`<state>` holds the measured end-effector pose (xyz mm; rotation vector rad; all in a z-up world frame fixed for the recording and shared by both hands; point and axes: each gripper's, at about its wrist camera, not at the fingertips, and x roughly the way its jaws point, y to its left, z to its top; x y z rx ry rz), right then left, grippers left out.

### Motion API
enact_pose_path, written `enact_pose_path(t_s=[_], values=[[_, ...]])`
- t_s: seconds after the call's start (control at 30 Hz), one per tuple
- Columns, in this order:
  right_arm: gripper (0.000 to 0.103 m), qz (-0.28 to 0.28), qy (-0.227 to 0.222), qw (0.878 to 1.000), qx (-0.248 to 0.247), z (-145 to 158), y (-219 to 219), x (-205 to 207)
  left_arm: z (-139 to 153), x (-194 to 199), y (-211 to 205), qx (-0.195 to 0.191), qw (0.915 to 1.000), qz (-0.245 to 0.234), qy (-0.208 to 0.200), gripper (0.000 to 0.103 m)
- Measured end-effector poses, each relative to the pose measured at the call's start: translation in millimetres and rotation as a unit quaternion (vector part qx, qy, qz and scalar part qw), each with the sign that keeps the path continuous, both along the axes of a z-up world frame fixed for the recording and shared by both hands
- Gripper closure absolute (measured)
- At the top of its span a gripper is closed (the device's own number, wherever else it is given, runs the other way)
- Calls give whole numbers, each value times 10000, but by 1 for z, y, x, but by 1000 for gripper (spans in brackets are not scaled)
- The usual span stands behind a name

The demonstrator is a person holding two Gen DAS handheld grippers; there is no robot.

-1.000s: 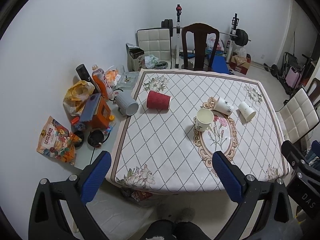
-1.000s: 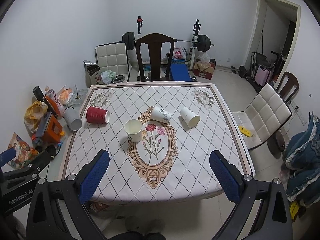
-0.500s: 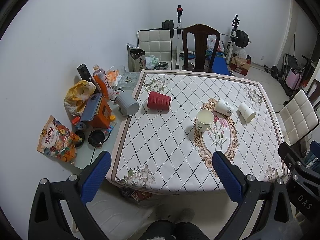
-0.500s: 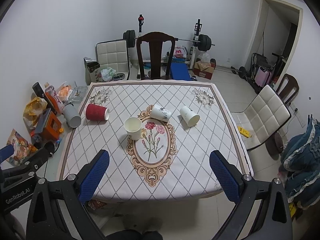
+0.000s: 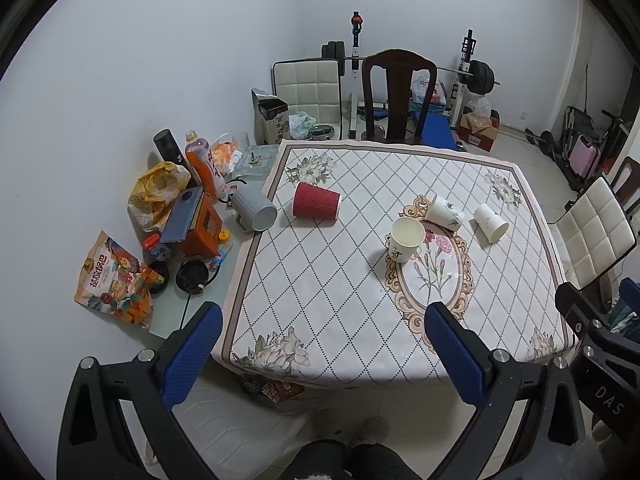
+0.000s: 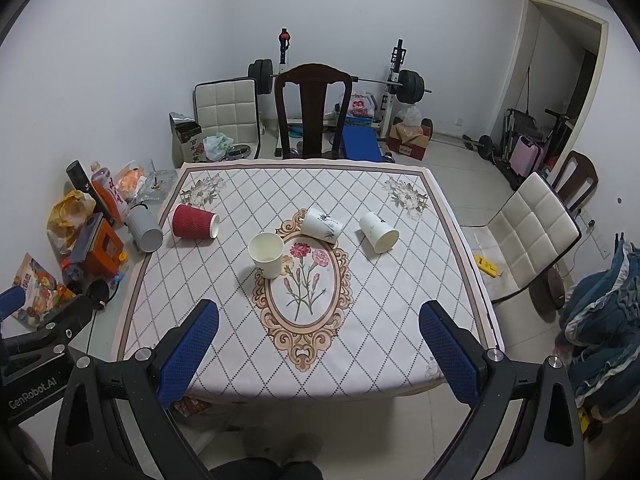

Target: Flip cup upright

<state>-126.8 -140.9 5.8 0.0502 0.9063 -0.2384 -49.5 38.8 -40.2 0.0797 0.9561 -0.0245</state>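
Cups all over the tabletop [image 6: 400,312], four of them, and only one is standing: the cream paper cup [image 6: 266,254] sits upright at the left edge of the floral oval, mouth up. Just behind it a white printed cup [image 6: 322,225] lies on its side on the oval's far rim, and to the right of that, apart from it, a plain white cup [image 6: 379,232] lies tipped with its mouth toward the camera. Over on the left, well apart from the others, the red ribbed cup [image 6: 195,221] is down on its side too (mouth pointing right). A grey ribbed mug [image 6: 145,227] lies off the cloth's left edge, beside the orange box [image 6: 102,246] and the snack bag [image 5: 114,280].

Both tools hang back at the near edge, above the floor. The left tool [image 5: 320,354] has its blue pads spread wide, nothing between them. The right tool [image 6: 318,354] is the same, pads wide apart and holding nothing. Neither touches any cup. A dark wooden chair [image 6: 313,114] stands at the far side.
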Motion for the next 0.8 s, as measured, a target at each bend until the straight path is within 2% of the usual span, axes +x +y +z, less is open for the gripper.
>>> enact_pose_path(t_s=[0.8], values=[[1, 55, 28, 10000, 14, 3, -8, -9, 4, -6, -8, -17, 10000, -5, 32, 0]])
